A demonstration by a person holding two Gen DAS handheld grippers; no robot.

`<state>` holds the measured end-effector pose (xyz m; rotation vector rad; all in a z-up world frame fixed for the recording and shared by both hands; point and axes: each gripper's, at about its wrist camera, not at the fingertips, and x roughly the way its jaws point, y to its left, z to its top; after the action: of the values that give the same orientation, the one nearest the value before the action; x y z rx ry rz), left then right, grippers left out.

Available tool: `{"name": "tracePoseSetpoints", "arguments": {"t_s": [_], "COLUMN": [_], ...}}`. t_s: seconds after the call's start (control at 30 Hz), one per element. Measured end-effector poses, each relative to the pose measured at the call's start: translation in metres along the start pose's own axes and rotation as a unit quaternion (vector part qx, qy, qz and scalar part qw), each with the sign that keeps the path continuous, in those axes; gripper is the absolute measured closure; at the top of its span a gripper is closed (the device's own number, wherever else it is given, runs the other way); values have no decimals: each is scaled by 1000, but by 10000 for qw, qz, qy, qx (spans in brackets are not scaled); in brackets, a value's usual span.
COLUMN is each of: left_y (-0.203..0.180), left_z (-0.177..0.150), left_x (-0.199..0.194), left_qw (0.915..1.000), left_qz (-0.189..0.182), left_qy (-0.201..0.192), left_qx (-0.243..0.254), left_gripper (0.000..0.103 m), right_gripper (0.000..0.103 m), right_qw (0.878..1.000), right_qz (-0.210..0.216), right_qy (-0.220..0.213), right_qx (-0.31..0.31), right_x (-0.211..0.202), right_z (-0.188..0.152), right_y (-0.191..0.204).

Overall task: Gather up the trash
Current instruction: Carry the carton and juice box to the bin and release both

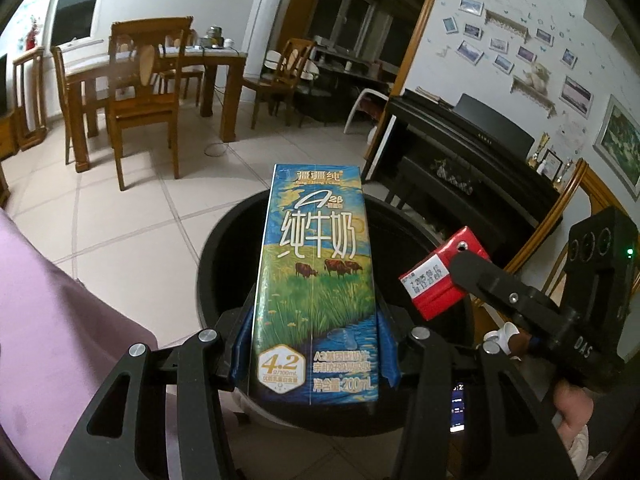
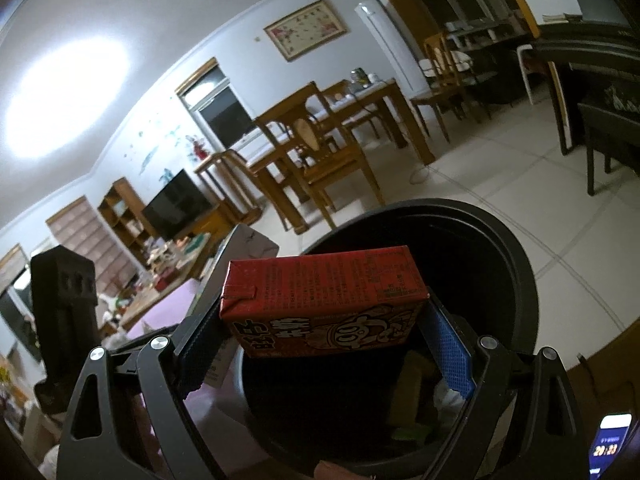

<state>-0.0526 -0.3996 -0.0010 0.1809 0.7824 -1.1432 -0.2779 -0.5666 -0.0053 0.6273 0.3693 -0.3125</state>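
Two cartons poised over the bin

Left gripper (image 1: 314, 364) clamps the milk carton (image 1: 314, 280) half-wide; right gripper (image 2: 324, 344) grips the red carton (image 2: 324, 304) lengthwise (hence wide jaws), at its 3 o'clock, both above the bin (image 1: 224, 240) for dropping.

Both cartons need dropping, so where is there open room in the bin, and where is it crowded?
The bin is dark and open under the red carton and blue carton. Scraps crowd its bottom below the right gripper.
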Motion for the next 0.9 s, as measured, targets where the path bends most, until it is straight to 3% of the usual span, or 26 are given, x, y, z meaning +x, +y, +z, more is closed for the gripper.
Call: {"name": "tracePoseSetpoints", "arguments": {"t_s": [0.17,0.27,0.3,0.6,0.9], "left_y": [-5,-6,-7,18,97], "left_z": [1,2,3,-6,-36], "left_x": [7,-2,-10,-68,-146], "left_qw": [9998,9999,9999,9991,9901], "left_qz": [-115,-59,-22,165,927], "left_qy": [160,58,-57,-383,-770], "left_qx": [62,115,145,19,-715], "left_gripper": [51,23,21,21,21], "right_gripper": [13,13,12,5,5], "right_qw": [9998,9996,9995,9996,9912], "right_qz": [-69,-138,-184,-13,587], "right_qy": [142,225,233,238,629], "right_qx": [116,106,80,-159,-1008], "right_x": [5,5,5,12,61], "right_z": [0,-3,-3,4,-14], "right_y": [-6,-5,-3,31,138]}}
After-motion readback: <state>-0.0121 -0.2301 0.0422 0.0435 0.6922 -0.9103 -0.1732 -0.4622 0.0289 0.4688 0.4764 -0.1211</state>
